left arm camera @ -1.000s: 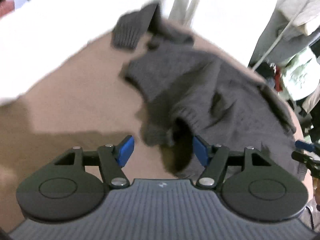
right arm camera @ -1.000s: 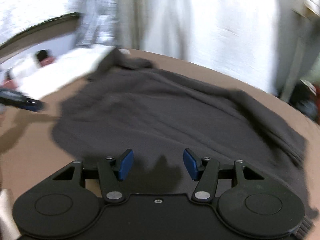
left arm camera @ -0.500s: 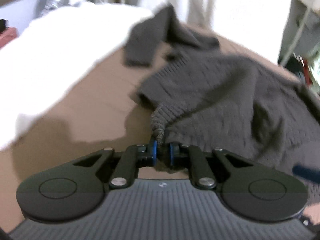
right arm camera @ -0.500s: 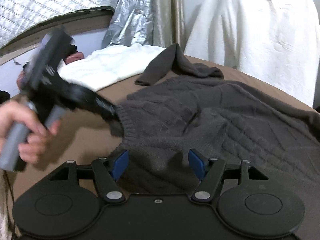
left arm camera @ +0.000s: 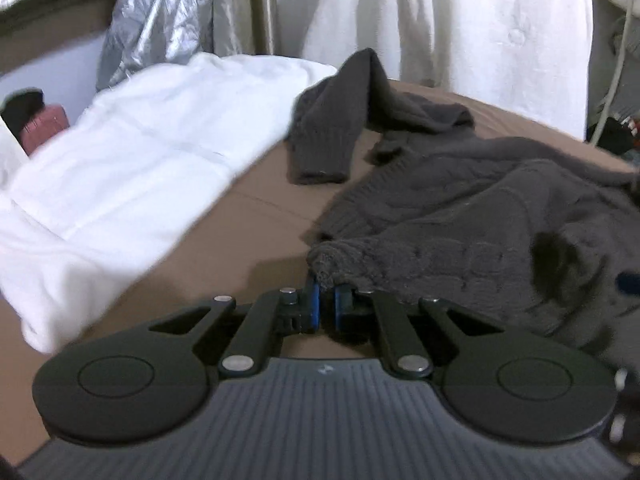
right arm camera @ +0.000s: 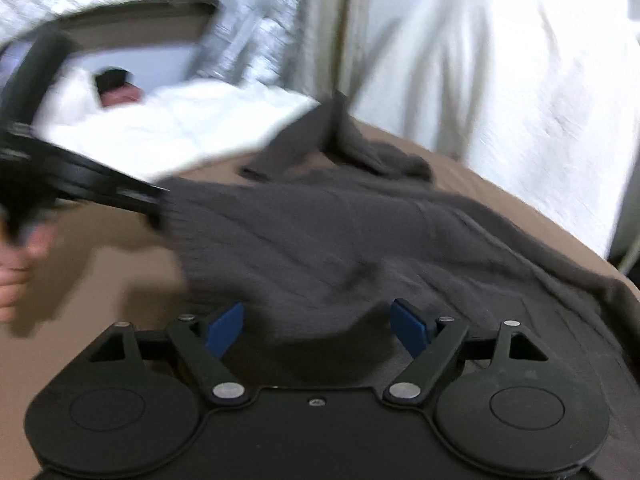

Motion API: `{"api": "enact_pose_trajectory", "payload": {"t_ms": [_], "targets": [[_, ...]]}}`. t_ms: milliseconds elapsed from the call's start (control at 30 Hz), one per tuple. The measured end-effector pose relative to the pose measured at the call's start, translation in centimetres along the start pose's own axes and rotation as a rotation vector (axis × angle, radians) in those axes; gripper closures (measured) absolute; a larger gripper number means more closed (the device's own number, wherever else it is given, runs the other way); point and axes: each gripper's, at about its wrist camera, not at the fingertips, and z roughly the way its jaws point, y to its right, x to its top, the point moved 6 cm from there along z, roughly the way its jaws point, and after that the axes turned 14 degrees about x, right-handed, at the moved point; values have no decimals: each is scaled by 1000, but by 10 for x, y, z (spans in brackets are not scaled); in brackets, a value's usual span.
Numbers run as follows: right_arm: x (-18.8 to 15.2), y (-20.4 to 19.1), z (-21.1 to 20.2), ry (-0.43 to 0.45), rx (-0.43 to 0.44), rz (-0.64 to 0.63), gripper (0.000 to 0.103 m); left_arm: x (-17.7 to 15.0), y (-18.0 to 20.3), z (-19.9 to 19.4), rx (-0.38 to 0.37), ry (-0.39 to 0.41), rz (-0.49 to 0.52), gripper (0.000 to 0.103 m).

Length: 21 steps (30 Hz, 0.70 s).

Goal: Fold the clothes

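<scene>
A dark grey cable-knit sweater (left arm camera: 472, 216) lies spread on a brown bed sheet (left arm camera: 248, 240), one sleeve (left arm camera: 324, 136) reaching toward the back. My left gripper (left arm camera: 326, 300) is shut on the ribbed corner of the sweater's hem (left arm camera: 328, 258). In the right wrist view the sweater (right arm camera: 340, 232) fills the middle, and the left gripper (right arm camera: 156, 204) pinches its left edge, a hand (right arm camera: 16, 276) holding it. My right gripper (right arm camera: 318, 326) hovers over the sweater's near edge, its jaws opening wide with the blue pads apart and not pressing the knit.
A white duvet (left arm camera: 132, 168) is heaped at the left. Behind the bed hang a white fabric cover (left arm camera: 460, 20) and a silver quilted sheet (left arm camera: 160, 20). A pink item (left arm camera: 44, 128) lies at the far left. Cluttered things stand at the right edge (left arm camera: 616, 136).
The left gripper closed on the sweater's hem corner and drew it slightly up. The right gripper moved left over the sweater's near edge and its jaws spread wider.
</scene>
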Motion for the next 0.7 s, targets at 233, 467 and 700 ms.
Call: {"api": "enact_pose_trajectory", "payload": {"t_ms": [233, 467, 700], "targets": [[-6, 68, 33, 8, 128, 342, 62, 15, -1, -11, 112, 127, 20, 98], [6, 41, -11, 47, 178, 297, 82, 32, -22, -35, 105, 208, -73, 98], [20, 53, -55, 144, 204, 363, 72, 41, -51, -12, 132, 178, -188, 98]]}}
